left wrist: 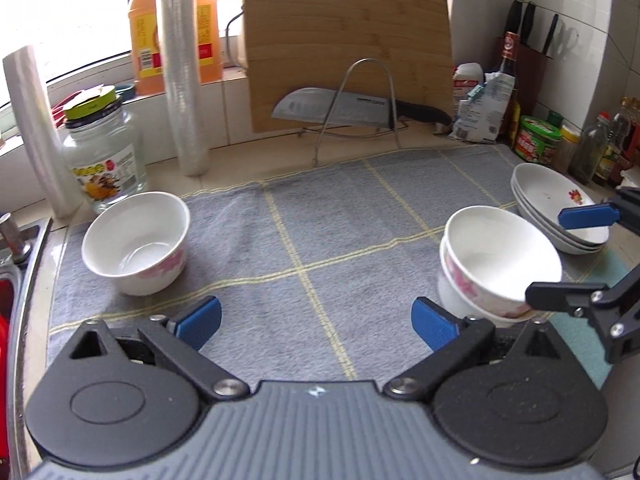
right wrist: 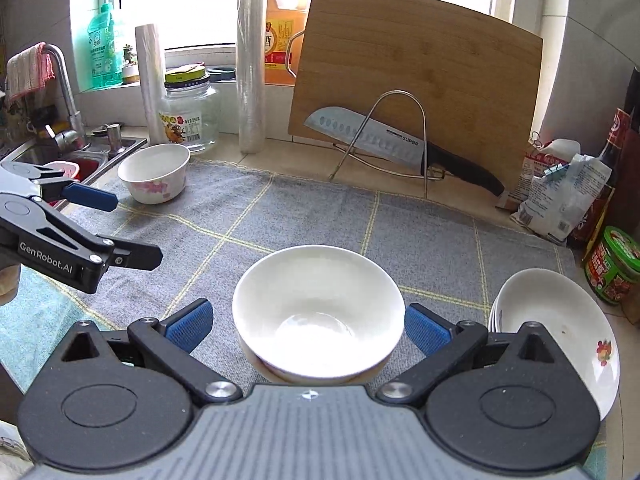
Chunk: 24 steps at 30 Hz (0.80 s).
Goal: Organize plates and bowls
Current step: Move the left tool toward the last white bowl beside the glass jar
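You are at a kitchen counter by a bright window, and a gray cloth (left wrist: 320,216) with yellow lines covers the top. A cutting board (right wrist: 416,80) leans at the back with a big knife (right wrist: 384,144) on a wire stand in front of it.

Your left gripper (left wrist: 316,322) is spread wide with nothing between its blue pads. Your right gripper (right wrist: 308,326) is spread wide too. The stacked bowls (right wrist: 318,312) sit between its pads, but the pads do not touch them, so nothing is held.

One lone bowl (left wrist: 136,242) sits far off on the cloth near the sink (right wrist: 60,156). It most likely needs to join the stack. The plates (right wrist: 560,320) are piled just to the right of the stack.

Here is what could go wrong. The top bowl sits a little tilted on the one below. If you bump it with a pad, it could slide off. If you pinch the lone bowl by its thin rim, it could slip and fall. The sink edge is close, so a push could knock it in. Your two grippers are near each other, so they could hit. The plates also lean, so a bump might spill them.
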Tool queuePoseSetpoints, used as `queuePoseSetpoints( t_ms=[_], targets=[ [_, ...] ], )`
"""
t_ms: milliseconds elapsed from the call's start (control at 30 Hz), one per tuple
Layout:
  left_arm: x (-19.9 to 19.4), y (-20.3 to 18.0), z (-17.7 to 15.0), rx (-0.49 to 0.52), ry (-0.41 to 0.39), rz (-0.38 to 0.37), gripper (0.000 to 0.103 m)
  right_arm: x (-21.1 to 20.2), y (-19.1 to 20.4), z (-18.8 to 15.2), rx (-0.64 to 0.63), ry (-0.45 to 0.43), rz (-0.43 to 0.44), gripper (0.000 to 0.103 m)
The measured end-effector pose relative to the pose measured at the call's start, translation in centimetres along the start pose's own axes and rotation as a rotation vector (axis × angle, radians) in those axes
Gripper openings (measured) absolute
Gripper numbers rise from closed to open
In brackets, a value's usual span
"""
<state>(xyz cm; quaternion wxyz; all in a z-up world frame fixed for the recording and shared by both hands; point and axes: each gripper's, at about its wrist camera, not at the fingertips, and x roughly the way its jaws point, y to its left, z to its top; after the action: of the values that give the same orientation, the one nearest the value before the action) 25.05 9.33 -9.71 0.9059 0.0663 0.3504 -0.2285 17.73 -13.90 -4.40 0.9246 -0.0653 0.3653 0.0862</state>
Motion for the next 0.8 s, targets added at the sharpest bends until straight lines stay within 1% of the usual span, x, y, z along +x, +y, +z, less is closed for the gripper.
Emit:
queuePoseSetpoints(
  t_ms=[67,133,267,333,467,633,733,800],
  targets=[
    [0.1,1.6,-0.6,-0.015,0.001,0.035,0.101,-0.1,0.9,0.7,-0.006,-0.015,-0.001,0.103],
    [0.2,3.4,-1.1,-0.030,0.004,0.047,0.101,0.1,1.9,1.3,-0.005,-0.019,-0.009,0.103],
    [0.6,6.3,-2.1,-0.015,0.006,0.034,0.101,1.1,4.7,2.7,-0.005,-0.002,-0.046,0.103],
    [1.2,7.8,-2.6,-0.015,0.021,0.017,0.101,1.6,6.4,3.4,-0.015,0.000,-0.050,0.103],
    [2.8,10.4,-3.0,-0.018,0.039,0.008,0.101,2.7,9.7,4.8,-0.041,0.007,-0.080,0.103],
    [5.0,12.0,-2.2,-0.017,0.041,-0.003,0.101,4.1,12.9,6.2,-0.096,0.028,-0.076,0.103],
    [6.3,12.5,-1.7,-0.033,0.051,-0.006,0.101,5.2,13.7,7.0,-0.129,0.044,-0.067,0.103],
    [6.7,12.5,-1.7,-0.035,0.031,-0.008,0.102,6.1,13.8,7.6,-0.142,0.054,-0.055,0.103]
  ],
)
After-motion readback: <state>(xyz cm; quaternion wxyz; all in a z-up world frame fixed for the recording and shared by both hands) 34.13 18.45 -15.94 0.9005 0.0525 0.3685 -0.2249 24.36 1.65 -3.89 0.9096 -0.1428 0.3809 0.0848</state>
